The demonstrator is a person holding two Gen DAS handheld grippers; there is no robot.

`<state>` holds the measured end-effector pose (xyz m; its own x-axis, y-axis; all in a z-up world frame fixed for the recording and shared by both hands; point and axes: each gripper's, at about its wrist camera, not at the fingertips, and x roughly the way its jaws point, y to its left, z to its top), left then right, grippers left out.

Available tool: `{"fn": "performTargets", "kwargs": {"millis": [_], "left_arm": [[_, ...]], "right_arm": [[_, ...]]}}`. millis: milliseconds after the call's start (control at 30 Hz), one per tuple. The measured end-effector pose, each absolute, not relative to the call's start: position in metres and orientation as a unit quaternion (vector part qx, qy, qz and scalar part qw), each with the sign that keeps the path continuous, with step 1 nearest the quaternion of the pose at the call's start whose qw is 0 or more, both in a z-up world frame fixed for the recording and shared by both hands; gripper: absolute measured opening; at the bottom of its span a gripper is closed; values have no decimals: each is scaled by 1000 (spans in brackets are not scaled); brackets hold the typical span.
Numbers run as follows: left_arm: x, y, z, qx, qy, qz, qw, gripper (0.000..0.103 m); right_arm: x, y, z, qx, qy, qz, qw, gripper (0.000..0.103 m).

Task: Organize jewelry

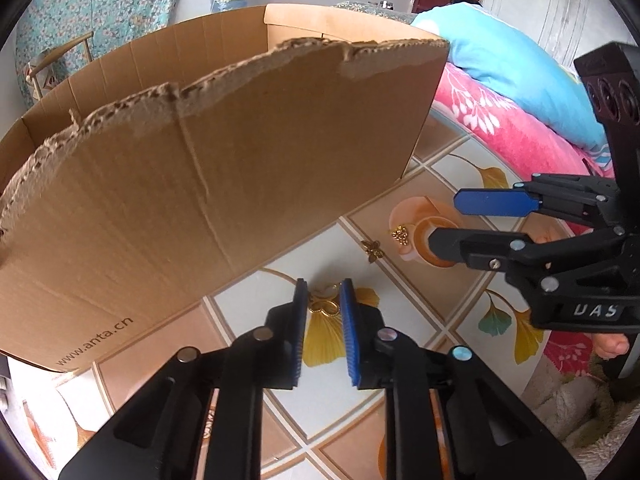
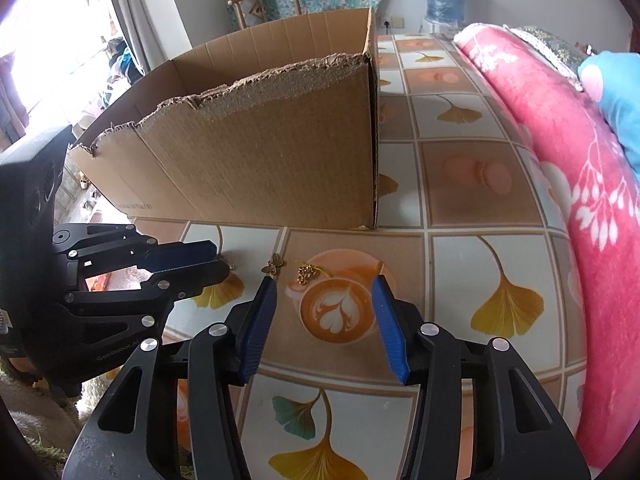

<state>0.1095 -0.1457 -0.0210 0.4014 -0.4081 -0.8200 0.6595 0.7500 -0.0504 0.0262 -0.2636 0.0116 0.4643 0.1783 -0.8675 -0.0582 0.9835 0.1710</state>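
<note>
Tiled tabletop (image 2: 460, 184), cardboard box (image 1: 224, 168) behind. My left gripper (image 1: 323, 300) clenched on gold brooch (image 1: 323, 305): light, stiff, snaggable; hold its rim. My right gripper (image 2: 324, 300) released over grape charm (image 2: 306, 274).

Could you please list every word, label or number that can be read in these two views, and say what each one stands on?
"www.anta.cn": printed on the side of the cardboard box; in the right wrist view it is too blurred to read.
"UAS": on the body of the right gripper.
"GenRobot.AI", faint and only partly sure: on the body of the left gripper.
</note>
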Motion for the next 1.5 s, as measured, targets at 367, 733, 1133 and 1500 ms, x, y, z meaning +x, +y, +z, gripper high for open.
{"fn": "performTargets", "kwargs": {"millis": [367, 733, 1133, 1500], "left_arm": [[110, -124, -20, 121, 449, -297, 834, 4], [101, -81, -20, 81, 458, -278, 841, 4], [95, -88, -17, 99, 459, -303, 829, 29], [95, -97, -16, 143, 457, -262, 838, 12]], "right_arm": [[24, -256, 19, 49, 507, 84, 857, 46], [35, -230, 18, 24, 510, 109, 853, 45], [30, -237, 18, 33, 517, 99, 850, 46], [26, -248, 23, 30, 508, 88, 856, 46]]}}
